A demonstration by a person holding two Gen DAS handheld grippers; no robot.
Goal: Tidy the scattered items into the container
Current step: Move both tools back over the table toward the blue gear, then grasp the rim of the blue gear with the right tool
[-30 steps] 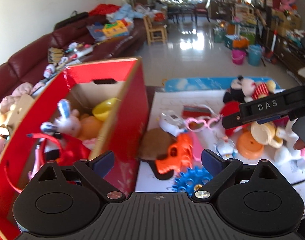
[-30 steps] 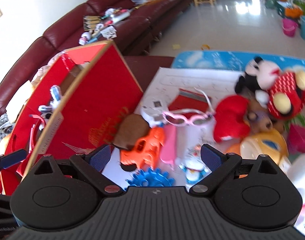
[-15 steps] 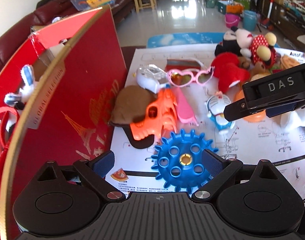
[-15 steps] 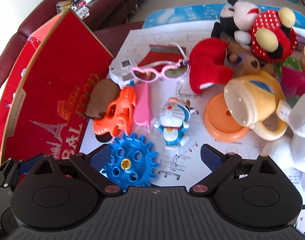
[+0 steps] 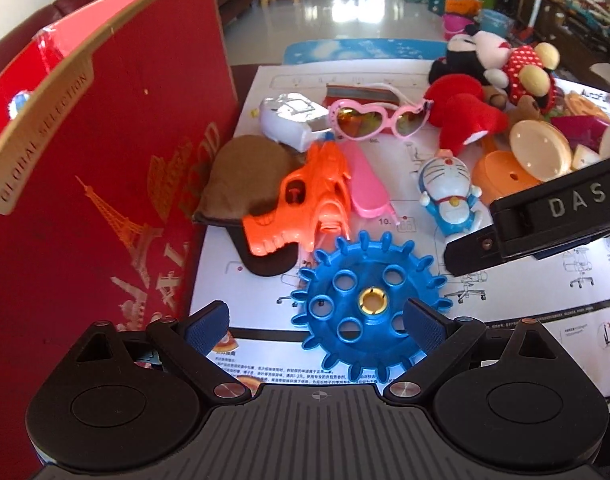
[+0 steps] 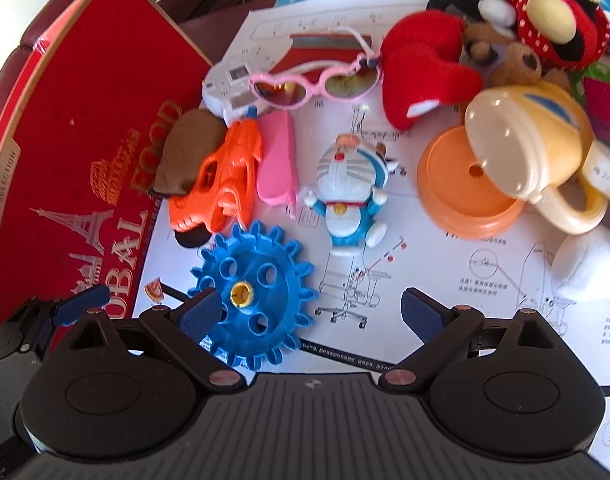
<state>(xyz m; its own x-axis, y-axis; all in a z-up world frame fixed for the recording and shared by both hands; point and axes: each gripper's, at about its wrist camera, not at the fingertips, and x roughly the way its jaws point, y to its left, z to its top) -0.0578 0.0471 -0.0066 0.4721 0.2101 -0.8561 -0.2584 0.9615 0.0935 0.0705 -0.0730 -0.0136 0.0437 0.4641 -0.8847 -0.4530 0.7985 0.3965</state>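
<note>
A tall red cardboard box stands at the left, and only its outer wall shows. Toys lie scattered on a white instruction sheet beside it. My left gripper is open, and a blue gear lies flat just ahead between its fingers. My right gripper is open and empty, with the blue gear by its left finger and a blue-and-white cat figure ahead. An orange toy gun rests on a brown pouch against the box.
Pink heart sunglasses, a white device, a pink case, a red plush and mouse plushies lie farther back. A yellow cup leans on an orange lid. The right gripper's black body hangs over the right side.
Both grippers have swung away from the box opening and come down toward the toys. The blue gear now looms large between the left fingers. Both grippers stay open.
</note>
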